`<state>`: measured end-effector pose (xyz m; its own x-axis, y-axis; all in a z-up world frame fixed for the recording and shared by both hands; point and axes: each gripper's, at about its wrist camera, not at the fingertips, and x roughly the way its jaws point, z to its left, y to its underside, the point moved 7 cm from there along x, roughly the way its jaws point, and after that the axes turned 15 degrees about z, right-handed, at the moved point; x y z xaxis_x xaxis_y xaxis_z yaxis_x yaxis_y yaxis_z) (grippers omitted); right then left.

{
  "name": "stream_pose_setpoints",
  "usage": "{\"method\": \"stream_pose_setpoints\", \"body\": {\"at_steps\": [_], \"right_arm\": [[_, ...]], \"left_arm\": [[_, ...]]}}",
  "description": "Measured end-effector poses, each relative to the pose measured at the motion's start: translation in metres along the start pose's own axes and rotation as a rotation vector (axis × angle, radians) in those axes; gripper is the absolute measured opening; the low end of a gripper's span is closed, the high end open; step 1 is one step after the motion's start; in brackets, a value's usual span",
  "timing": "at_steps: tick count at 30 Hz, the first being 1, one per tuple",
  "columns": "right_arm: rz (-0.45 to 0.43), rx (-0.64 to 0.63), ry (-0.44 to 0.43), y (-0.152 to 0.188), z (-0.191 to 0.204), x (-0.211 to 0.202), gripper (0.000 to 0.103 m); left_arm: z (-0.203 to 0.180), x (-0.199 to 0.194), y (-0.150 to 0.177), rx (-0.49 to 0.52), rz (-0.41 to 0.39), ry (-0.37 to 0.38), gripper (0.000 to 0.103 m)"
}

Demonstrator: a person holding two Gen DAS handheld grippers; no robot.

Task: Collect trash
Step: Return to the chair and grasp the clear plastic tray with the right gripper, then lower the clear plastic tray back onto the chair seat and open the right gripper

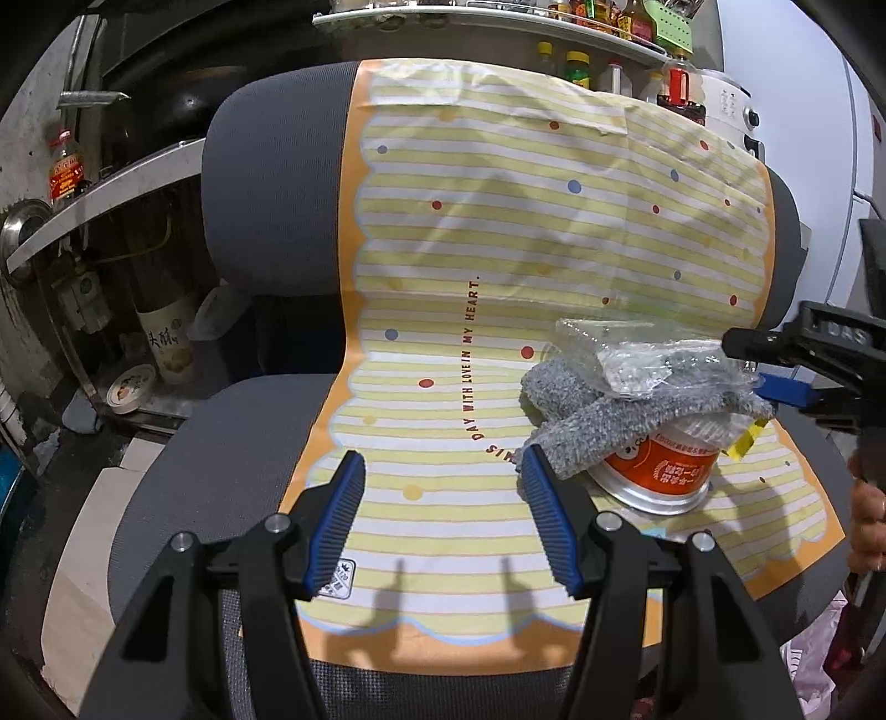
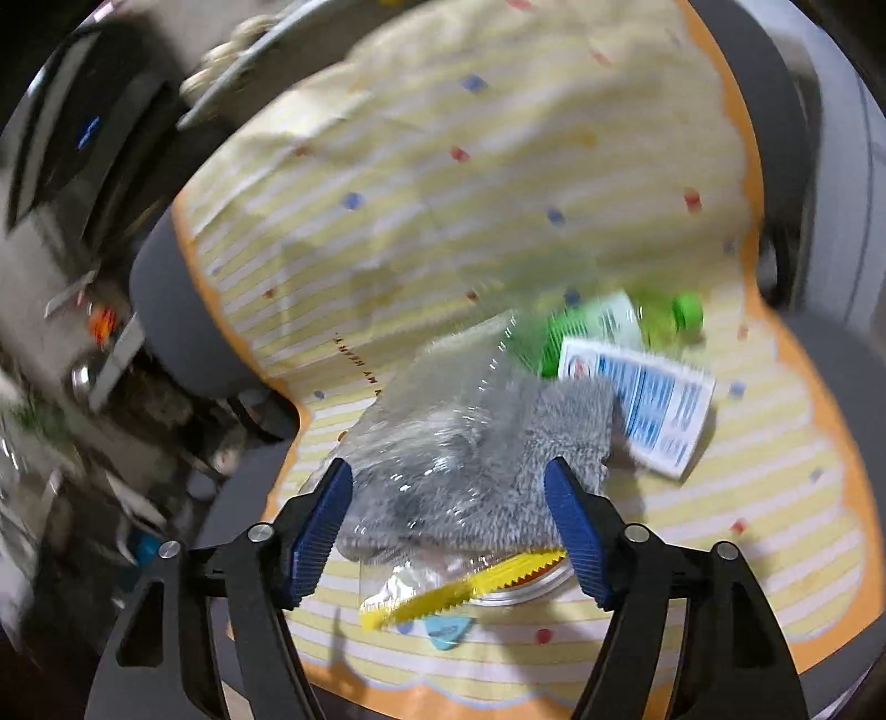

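A pile of trash lies on a yellow striped sheet [image 1: 470, 249] draped over a grey chair. It holds a grey fuzzy cloth [image 1: 581, 410], a clear crumpled plastic bag [image 1: 637, 354] and an orange-labelled can [image 1: 659, 471]. My left gripper [image 1: 443, 515] is open and empty, just left of the pile. My right gripper [image 2: 448, 531] is open above the grey cloth [image 2: 498, 454] and the clear plastic [image 2: 437, 415], with a yellow-edged wrapper [image 2: 459, 587] under it. A green bottle [image 2: 620, 327] and a blue-printed white packet [image 2: 653, 410] lie beyond.
The chair's grey backrest [image 1: 271, 194] rises behind the sheet. Shelves with sauce bottles [image 1: 626, 22] stand behind, and a cluttered metal rack [image 1: 99, 232] is at the left. The right gripper's body [image 1: 819, 354] shows at the right edge of the left wrist view.
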<state>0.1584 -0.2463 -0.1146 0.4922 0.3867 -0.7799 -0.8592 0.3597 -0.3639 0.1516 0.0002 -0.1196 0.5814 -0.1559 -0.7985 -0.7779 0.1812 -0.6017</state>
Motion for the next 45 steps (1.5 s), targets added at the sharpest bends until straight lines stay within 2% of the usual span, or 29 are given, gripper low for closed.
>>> {"method": "stream_pose_setpoints", "body": {"at_steps": [4,6,8,13,20,23,25,28,32,35,37,40,42,44,45], "right_arm": [[0.023,0.034,-0.022,-0.006,0.0,0.012,0.058],[-0.004,-0.015,0.001,-0.009,0.009,0.007,0.056],[-0.048,-0.113,-0.005,-0.012,0.028,-0.002,0.032],[-0.158,-0.358,-0.013,-0.012,0.081,-0.027,0.018],[-0.252,-0.63,-0.036,0.005,0.143,-0.059,0.012],[-0.323,-0.686,-0.021,0.009,0.153,-0.082,0.011],[-0.398,-0.702,0.002,0.012,0.152,-0.11,0.011],[-0.48,-0.691,0.08,0.013,0.14,-0.142,0.011],[-0.521,-0.621,0.209,0.018,0.089,-0.179,0.011],[-0.486,-0.587,0.33,0.028,0.041,-0.18,0.011],[-0.426,-0.6,0.416,0.036,0.011,-0.166,0.011],[-0.292,-0.63,0.535,0.051,-0.033,-0.117,0.012],[-0.207,-0.634,0.562,0.06,-0.052,-0.088,0.014],[-0.103,-0.625,0.534,0.071,-0.067,-0.057,0.027],[-0.077,-0.604,0.515,0.076,-0.07,-0.05,0.039]], "left_arm": [[0.001,0.001,0.0,-0.001,0.007,0.003,0.058],[0.001,0.001,0.0,0.0,0.007,0.002,0.057],[0.001,0.0,0.0,0.001,0.003,-0.001,0.058],[0.0,-0.009,-0.003,-0.004,-0.019,-0.002,0.057],[-0.015,-0.014,0.003,0.022,-0.02,0.008,0.058],[-0.02,-0.015,0.007,0.032,-0.021,0.012,0.058],[-0.023,-0.017,0.009,0.046,-0.025,0.024,0.058],[-0.032,-0.019,0.01,0.068,-0.028,0.068,0.068],[-0.057,-0.023,0.009,0.112,-0.046,0.137,0.069],[-0.077,-0.022,0.01,0.149,-0.051,0.154,0.069],[-0.088,-0.018,0.009,0.157,-0.041,0.172,0.069],[-0.095,-0.015,0.008,0.154,-0.038,0.182,0.069],[-0.098,-0.011,0.008,0.162,-0.03,0.168,0.069],[-0.098,-0.006,0.01,0.164,-0.009,0.145,0.069],[-0.097,-0.005,0.01,0.16,-0.003,0.144,0.07]]}}
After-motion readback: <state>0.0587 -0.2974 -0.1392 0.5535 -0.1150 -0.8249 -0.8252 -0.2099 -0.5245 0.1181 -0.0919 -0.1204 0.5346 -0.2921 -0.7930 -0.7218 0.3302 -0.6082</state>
